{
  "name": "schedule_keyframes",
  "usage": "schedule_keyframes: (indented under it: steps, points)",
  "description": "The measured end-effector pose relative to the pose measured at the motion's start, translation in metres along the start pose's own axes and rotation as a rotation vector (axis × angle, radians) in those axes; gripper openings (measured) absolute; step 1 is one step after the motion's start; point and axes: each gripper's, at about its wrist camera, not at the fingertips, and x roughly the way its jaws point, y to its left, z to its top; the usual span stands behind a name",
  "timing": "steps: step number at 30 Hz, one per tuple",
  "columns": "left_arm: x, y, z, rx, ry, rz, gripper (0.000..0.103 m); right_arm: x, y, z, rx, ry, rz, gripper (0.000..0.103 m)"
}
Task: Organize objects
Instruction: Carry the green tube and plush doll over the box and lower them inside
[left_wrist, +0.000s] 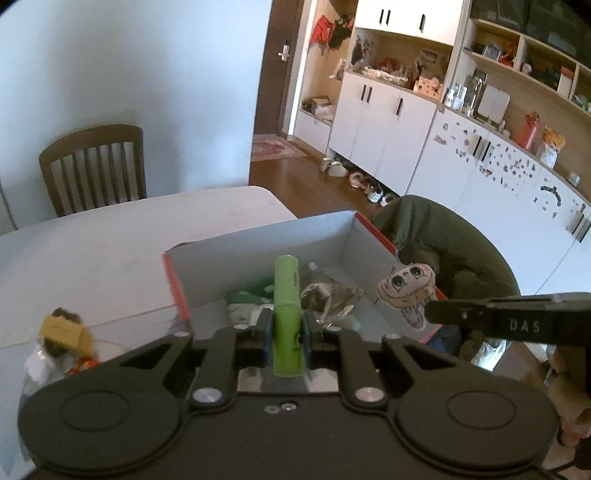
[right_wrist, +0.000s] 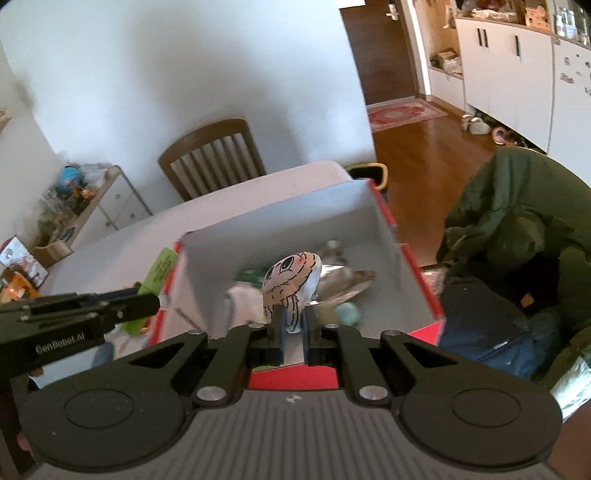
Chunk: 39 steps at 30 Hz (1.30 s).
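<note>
White wall and a long run of white cabinets (left_wrist: 384, 125) frame the room, with a wooden floor (right_wrist: 424, 155) between them. Next in size is the pale worktop (left_wrist: 110, 240), with a brown slatted chair (left_wrist: 94, 170) standing at its far edge. A dark green jacket (right_wrist: 517, 206) lies bunched on a seat just beside the worktop's right side.

On the worktop sits an open cardboard box (left_wrist: 258, 240), white inside with red outer edges. It holds a crumpled clear plastic bottle (left_wrist: 328, 299) and some green and white packaging (left_wrist: 247, 299). Left of the box, on the worktop, lies a small heap of items topped by a yellow tag (left_wrist: 62, 326).

Both tools hang over the near side of the box. The left hand-held gripper (left_wrist: 287, 332) is clamped narrow on a light green cylindrical tube (left_wrist: 286, 295), which stands upright between the jaws above the box's near left part. The right hand-held gripper (right_wrist: 293, 328) is pinched narrow on the lower edge of a small soft figure with a drawn cartoon face (right_wrist: 291, 280); the figure rises above the jaws, over the box's near right part.
</note>
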Motion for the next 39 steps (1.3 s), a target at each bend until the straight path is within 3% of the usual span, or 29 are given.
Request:
schedule_keyframes:
  steps: [8, 21, 29, 39]
  points:
    - [0.053, -0.015, 0.023, 0.012, 0.074, -0.003, 0.014, 0.026, -0.029, 0.007, -0.013, 0.047, -0.024, 0.009]
    - [0.127, -0.016, 0.041, 0.022, 0.216, 0.047, 0.014, 0.081, -0.02, 0.009, -0.158, 0.17, 0.008, 0.009]
    - [0.153, -0.017, 0.042, 0.021, 0.308, 0.053, 0.014, 0.105, -0.013, 0.002, -0.237, 0.254, 0.045, 0.009]
    - [0.179, -0.006, 0.035, -0.011, 0.42, 0.065, 0.014, 0.12, -0.018, 0.004, -0.23, 0.293, 0.061, 0.009]
